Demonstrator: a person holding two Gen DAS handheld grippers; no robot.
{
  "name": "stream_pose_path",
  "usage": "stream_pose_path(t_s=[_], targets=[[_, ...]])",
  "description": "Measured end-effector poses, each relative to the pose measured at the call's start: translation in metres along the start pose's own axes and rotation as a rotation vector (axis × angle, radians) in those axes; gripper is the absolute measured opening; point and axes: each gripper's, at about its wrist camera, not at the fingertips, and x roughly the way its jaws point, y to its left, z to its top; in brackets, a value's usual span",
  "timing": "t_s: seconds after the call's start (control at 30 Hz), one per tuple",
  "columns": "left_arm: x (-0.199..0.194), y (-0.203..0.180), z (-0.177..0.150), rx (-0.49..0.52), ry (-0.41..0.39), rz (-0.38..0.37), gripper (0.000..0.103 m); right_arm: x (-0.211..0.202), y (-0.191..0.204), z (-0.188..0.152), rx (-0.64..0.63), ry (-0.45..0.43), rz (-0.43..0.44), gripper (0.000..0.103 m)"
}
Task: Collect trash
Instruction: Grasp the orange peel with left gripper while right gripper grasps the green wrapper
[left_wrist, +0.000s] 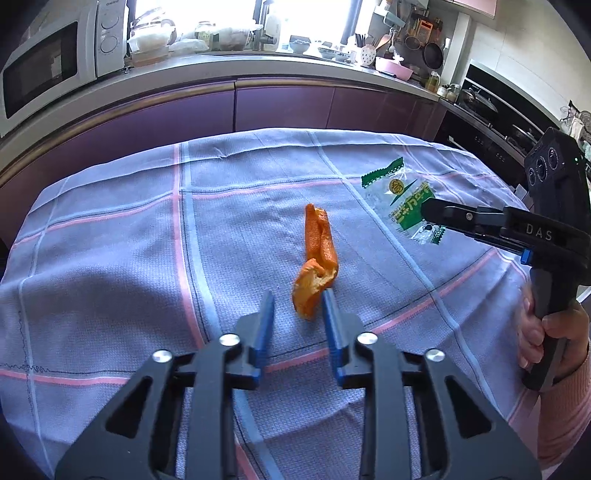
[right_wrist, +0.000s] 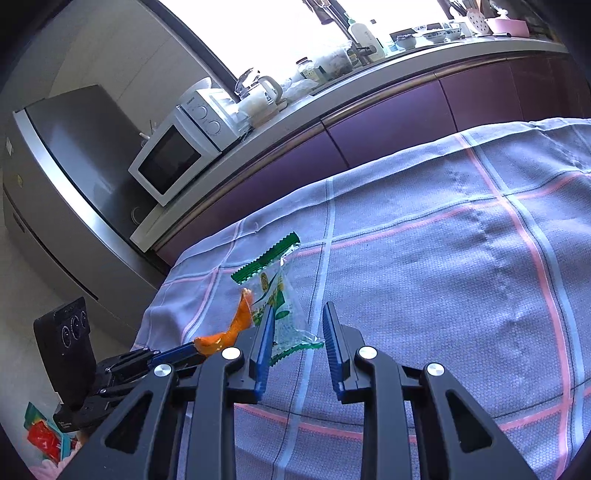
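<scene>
An orange peel (left_wrist: 317, 258) lies on the checked tablecloth (left_wrist: 129, 258). My left gripper (left_wrist: 298, 301) is open, its blue fingers on either side of the peel's near end. A clear wrapper with green print (left_wrist: 402, 199) lies to the right. In the right wrist view the wrapper (right_wrist: 280, 306) lies flat, its near end between the open fingers of my right gripper (right_wrist: 299, 321). The peel (right_wrist: 236, 328) and the left gripper (right_wrist: 177, 354) show to the left there. The right gripper (left_wrist: 436, 212) shows over the wrapper in the left wrist view.
A kitchen counter with purple cabinets (left_wrist: 280, 107) runs behind the table, with a microwave (left_wrist: 55, 62) on it. A fridge (right_wrist: 66, 177) stands at the left. Red and green packaging (right_wrist: 44, 435) lies on the floor beyond the table's left edge.
</scene>
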Motion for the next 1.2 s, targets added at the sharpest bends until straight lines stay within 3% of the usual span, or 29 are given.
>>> stream_pose_path(t_s=[0.17,0.23,0.4,0.73,0.9,0.93,1.0,1.2], targets=[[0.009,0.002,0.005,-0.005,0.015,0.0,0.031,0.0,0.0,-0.001,0.002,0.0,0.008,0.025],[0.013,0.005,0.007,-0.023,0.025,-0.013,0.02,0.0,0.0,0.0,0.003,0.0,0.011,0.025],[0.012,0.007,0.007,-0.034,0.006,-0.015,0.011,0.002,0.001,-0.003,0.004,0.008,0.019,0.025],[-0.01,0.005,-0.002,-0.033,-0.034,-0.022,0.009,0.004,0.012,-0.006,-0.005,0.011,0.046,0.025],[-0.007,0.004,-0.009,-0.012,-0.001,-0.022,0.017,0.006,0.014,-0.007,-0.004,0.014,0.049,0.025],[-0.006,0.004,-0.008,-0.011,0.003,-0.015,0.029,0.007,0.014,-0.008,-0.003,0.015,0.05,0.025],[-0.004,0.003,-0.006,-0.009,0.006,-0.021,0.037,0.007,0.015,-0.008,-0.003,0.016,0.05,0.025],[0.01,-0.005,0.001,0.037,0.04,-0.011,0.038,0.007,0.013,-0.01,0.005,0.016,0.052,0.025]])
